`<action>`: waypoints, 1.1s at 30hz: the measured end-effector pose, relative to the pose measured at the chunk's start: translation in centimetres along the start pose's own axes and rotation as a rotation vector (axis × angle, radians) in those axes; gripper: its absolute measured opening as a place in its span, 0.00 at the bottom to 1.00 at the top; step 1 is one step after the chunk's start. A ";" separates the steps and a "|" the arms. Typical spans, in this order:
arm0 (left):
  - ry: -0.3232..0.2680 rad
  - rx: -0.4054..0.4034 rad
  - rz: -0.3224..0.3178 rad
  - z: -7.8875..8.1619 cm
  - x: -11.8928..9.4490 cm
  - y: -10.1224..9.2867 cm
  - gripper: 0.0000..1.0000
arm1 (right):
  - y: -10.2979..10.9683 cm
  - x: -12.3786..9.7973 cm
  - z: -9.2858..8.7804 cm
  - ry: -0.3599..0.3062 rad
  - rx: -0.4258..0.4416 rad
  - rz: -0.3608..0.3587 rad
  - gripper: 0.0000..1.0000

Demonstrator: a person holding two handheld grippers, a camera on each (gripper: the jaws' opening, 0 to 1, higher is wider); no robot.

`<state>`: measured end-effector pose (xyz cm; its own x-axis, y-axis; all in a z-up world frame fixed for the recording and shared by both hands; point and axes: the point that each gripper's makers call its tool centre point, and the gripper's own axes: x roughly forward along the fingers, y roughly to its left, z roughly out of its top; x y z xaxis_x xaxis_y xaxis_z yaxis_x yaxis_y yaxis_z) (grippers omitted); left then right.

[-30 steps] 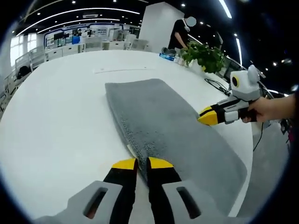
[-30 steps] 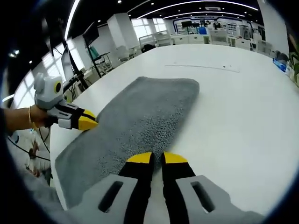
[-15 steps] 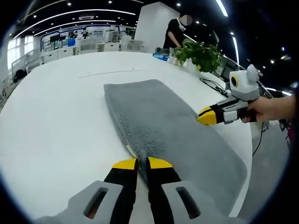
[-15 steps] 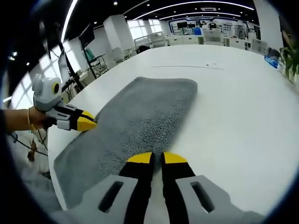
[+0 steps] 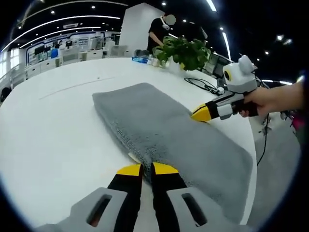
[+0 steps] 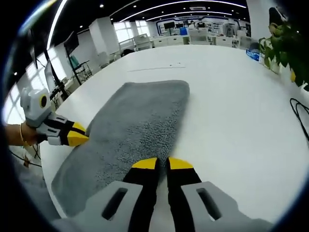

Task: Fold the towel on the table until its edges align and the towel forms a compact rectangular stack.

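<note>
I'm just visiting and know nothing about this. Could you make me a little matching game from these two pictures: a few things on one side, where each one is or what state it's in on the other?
Things:
1. towel
2. potted plant
3. black cable
4. left gripper

Descriptions:
A. leafy, near the table's far edge
B. jaws closed at the towel's long edge
C. grey, lying long and flat on the white table
D. snaking over the tabletop beside the plant

Pairs: 1-C, 2-A, 3-D, 4-B

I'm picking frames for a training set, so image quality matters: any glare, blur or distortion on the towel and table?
Left gripper view: towel sharp, its pile readable; fisheye bends the white table edge; ceiling strip lights streak but cast no glare on the cloth. Right gripper view: towel crisp near the gripper, table bright and nearly shadowless.
</note>
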<state>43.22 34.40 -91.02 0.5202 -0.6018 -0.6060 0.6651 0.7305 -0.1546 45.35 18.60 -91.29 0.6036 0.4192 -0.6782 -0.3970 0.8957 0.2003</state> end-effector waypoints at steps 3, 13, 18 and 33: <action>-0.002 0.002 0.006 0.1 0.0 0.0 0.07 | -0.1 0.0 0.0 -0.006 0.016 0.002 0.04; 0.013 -0.001 0.004 0.1 0.0 0.1 0.07 | 0.0 0.1 0.0 -0.023 -0.010 -0.010 0.04; 0.019 -0.008 0.014 0.1 0.0 0.1 0.07 | 0.1 0.1 0.0 -0.029 -0.011 -0.006 0.04; 0.013 0.001 0.062 0.1 0.0 0.0 0.07 | 0.0 0.1 0.1 -0.049 -0.014 0.043 0.04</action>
<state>43.30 34.38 -90.94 0.5537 -0.5508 -0.6245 0.6322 0.7662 -0.1152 45.45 18.59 -91.29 0.6190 0.4644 -0.6334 -0.4328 0.8747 0.2183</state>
